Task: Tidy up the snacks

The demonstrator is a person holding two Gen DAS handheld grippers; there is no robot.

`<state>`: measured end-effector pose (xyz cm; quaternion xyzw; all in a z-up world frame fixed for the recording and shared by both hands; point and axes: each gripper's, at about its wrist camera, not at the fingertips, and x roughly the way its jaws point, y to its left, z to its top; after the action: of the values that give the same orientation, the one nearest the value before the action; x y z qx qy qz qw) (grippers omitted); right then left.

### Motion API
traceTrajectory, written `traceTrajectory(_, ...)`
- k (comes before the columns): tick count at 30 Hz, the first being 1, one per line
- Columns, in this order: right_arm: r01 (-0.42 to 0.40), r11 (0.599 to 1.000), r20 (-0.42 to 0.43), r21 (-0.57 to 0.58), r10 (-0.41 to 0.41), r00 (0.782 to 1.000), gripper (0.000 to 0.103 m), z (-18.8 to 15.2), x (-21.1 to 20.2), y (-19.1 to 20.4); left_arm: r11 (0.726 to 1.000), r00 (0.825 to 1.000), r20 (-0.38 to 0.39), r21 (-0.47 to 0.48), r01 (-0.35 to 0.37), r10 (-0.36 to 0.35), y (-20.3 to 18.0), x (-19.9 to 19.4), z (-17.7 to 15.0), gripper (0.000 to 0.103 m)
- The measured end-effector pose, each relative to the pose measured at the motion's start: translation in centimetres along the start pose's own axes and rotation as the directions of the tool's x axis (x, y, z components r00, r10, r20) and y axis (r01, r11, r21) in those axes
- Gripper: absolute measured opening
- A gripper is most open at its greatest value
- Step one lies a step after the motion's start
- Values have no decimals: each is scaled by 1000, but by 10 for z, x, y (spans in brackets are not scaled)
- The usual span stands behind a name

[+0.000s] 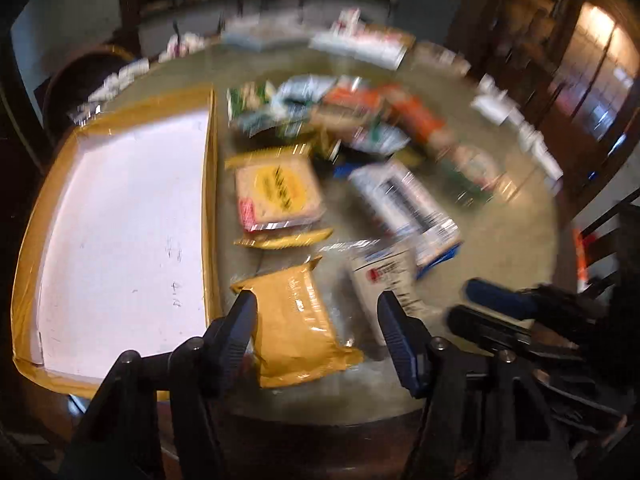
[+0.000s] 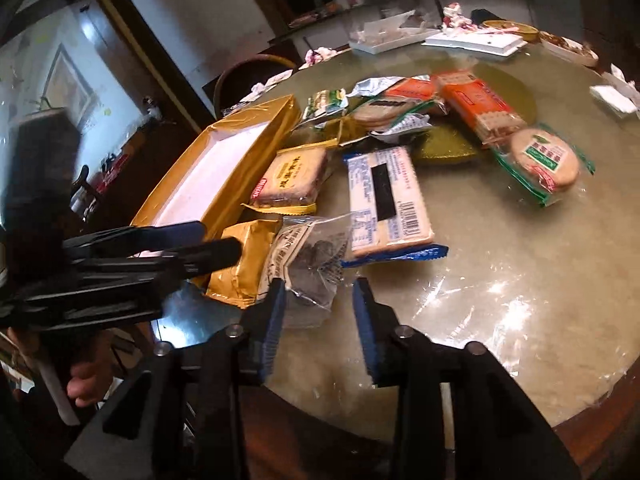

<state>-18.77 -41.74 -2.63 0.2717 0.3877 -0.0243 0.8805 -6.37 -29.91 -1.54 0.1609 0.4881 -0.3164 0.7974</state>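
left gripper (image 1: 316,300) hovering part-open over gold packet (image 1: 296,320), fingers straddling it, not pressing | right gripper (image 2: 320,284) hanging part-open at clear wrapped snack (image 2: 304,256), gripping nothing | gold tray (image 1: 210,200) sitting empty left of packets | remaining snacks lying scattered on round table (image 2: 500,300), blue cracker pack (image 2: 384,200) centre

Crumpled tissues (image 2: 320,54), a white tray (image 2: 476,42) and a wicker chair (image 2: 256,74) ring the table's (image 2: 520,280) far edge.
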Motion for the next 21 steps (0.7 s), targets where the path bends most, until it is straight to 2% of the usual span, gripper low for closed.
traceTrajectory(2, -9, 1000, 2, 9, 9, 1000, 39, 0, 1, -1, 1000, 999, -42, -7, 22, -22, 2, 10, 3, 59)
traceTrajectory(4, -17, 1000, 9, 17, 17, 1000, 39, -1, 0, -3, 999, 998, -45, -5, -38, 37, 4, 15, 4, 58)
traceTrajectory(6, -24, 1000, 12, 19, 24, 1000, 39, -1, 0, -6, 999, 996, -72, -2, -53, 52, 6, 19, 2, 51)
traceTrajectory(8, -32, 999, 9, 11, 32, 999, 40, 0, 2, -3, 998, 995, -89, -30, -50, 47, 15, 17, 2, 50)
traceTrajectory(9, -34, 999, 8, 0, 34, 999, 42, 2, 2, 0, 998, 994, -95, -34, -50, 47, 16, 19, 2, 50)
traceTrajectory(10, -28, 1000, 7, -10, 28, 1000, 51, 4, 4, 3, 998, 994, -101, -23, -53, 51, 17, 20, 1, 51)
traceTrajectory(12, -24, 999, 10, -23, 24, 1000, 60, 6, 6, 6, 998, 992, -110, 1, -57, 57, 14, 15, -3, 51)
traceTrajectory(15, -54, 998, -10, -15, 54, 999, 61, 11, 18, 10, 998, 993, -101, -8, -68, 67, 11, 20, -4, 50)
traceTrajectory(18, -24, 1000, -39, 7, 25, 999, 61, 14, 29, 10, 996, 992, -89, -5, -87, 86, 8, 26, -6, 44)
traceTrajectory(21, -23, 1000, -55, 10, 24, 998, 61, 12, 30, 10, 998, 995, -83, -37, -60, 57, 13, 22, -6, 43)
